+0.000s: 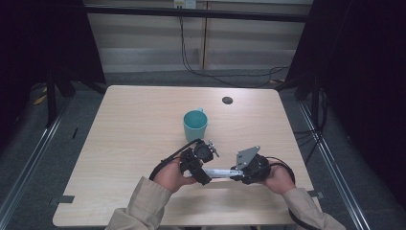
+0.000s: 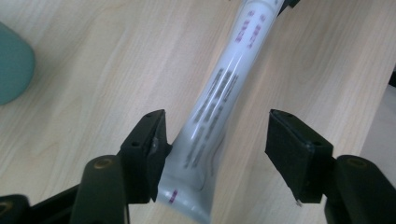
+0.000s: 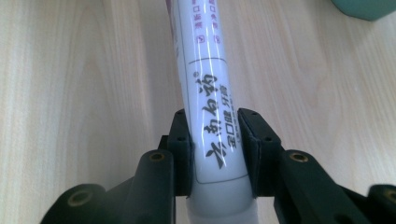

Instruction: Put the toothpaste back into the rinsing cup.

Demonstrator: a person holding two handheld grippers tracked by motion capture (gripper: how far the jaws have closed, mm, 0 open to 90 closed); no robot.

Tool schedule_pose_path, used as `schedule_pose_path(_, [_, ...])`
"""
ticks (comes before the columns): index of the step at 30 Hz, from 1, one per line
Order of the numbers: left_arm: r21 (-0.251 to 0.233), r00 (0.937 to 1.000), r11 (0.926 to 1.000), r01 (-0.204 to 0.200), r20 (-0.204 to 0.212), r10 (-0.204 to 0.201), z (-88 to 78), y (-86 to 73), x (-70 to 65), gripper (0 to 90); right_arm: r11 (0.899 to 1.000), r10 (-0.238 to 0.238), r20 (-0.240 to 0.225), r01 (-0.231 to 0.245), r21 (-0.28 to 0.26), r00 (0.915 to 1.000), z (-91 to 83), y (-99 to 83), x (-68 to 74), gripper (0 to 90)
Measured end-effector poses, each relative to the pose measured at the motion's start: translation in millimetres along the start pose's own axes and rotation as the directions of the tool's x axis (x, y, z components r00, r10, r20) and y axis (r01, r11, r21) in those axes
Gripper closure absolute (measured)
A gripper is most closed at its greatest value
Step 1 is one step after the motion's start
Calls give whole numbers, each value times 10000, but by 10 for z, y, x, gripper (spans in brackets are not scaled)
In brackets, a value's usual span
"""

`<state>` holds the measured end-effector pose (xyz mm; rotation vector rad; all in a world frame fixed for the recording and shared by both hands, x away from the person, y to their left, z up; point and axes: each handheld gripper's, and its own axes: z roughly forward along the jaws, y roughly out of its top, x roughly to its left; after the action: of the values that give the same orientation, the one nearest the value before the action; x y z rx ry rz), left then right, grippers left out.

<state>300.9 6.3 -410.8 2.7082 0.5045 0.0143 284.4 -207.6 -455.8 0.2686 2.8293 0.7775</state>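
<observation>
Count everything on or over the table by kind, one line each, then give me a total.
Teal mug: 1
White tube: 1
Hand-held gripper: 2, the left hand-held gripper and the right hand-held gripper
Total: 4

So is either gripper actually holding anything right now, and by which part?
The right gripper is clamped on the white tube near its cap end. The left gripper is open around the tube's flat crimped end.

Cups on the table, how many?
1. The teal cup stands upright mid-table, beyond both claws and apart from the white tube they share; its edge also shows in both gripper views.
</observation>
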Motion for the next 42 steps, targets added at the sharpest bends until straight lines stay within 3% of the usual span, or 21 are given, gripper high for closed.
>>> schedule_pose_path(7, [33,9993,9994,-337,-155,338,8,-17,-20,306,9998,117,243,-121,142,9996,-38,-35,-17,681])
schedule_pose_path(11, [415,9974,9968,-677,-228,686,37,5,-36,303,9997,106,223,-111,215,9997,-57,-23,-28,681])
schedule_pose_path(14, [554,9956,9959,-713,-575,745,69,6,-36,296,9997,74,156,-77,212,9999,-66,-26,-25,681])
schedule_pose_path(19, [494,9952,9968,-623,-723,658,99,-20,3,278,9999,3,141,-6,161,9999,-85,-36,-15,683])
schedule_pose_path(25, [477,9931,9946,-922,-684,954,129,-62,56,254,10000,68,63,-68,28,10000,-130,-59,-17,684])
schedule_pose_path(27, [320,9910,9929,-1141,-661,1160,154,-77,69,253,10000,48,65,-48,-13,10000,-137,-50,-13,684])
schedule_pose_path(28, [204,9869,9895,-1434,-715,1445,168,-93,58,254,10000,13,78,-13,-27,10000,-143,-45,-10,684])
schedule_pose_path(29, [155,9814,9843,-1760,-755,1767,186,-108,42,258,10000,-11,40,11,-67,10000,-147,-40,-10,684])
schedule_pose_path(31, [347,9766,9782,-2049,-602,2067,218,-130,22,317,9999,-50,33,50,-133,10000,-155,-31,-7,684])
schedule_pose_path(33, [248,9750,9771,-2114,-639,2126,224,-144,17,348,9998,-9,-17,9,-193,10000,-167,-35,-17,684])
schedule_pose_path(37, [20,9778,9795,-2012,-595,2010,206,-152,27,400,9998,7,-87,-8,-178,10000,-165,-38,-20,684])
schedule_pose_path(42, [-77,9731,9747,-2234,-593,2225,179,-136,7,437,9998,-72,-138,69,-204,9999,-152,-16,-19,684])
